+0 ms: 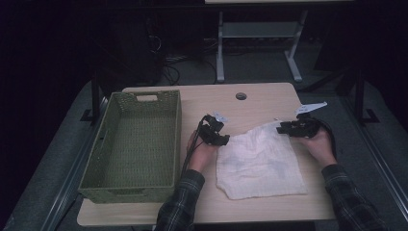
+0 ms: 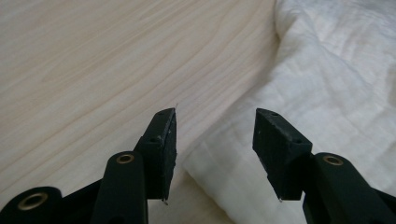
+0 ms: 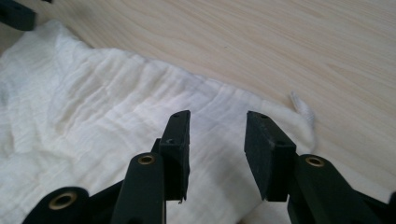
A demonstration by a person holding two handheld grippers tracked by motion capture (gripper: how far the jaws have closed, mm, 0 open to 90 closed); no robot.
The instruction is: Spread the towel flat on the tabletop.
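Cloth (image 1: 260,161) lies flat on the table (image 1: 269,98), right of the basket (image 1: 134,144). Left gripper (image 2: 215,140) and right gripper (image 3: 217,140) stand spread at its far corners, pinching nothing. Risk: closing on one layer or too shallow lets a corner slip free.

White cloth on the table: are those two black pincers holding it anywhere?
No. Both the left gripper and the right gripper stand open over the white crinkled cloth, their jaws apart with nothing pinched between them.
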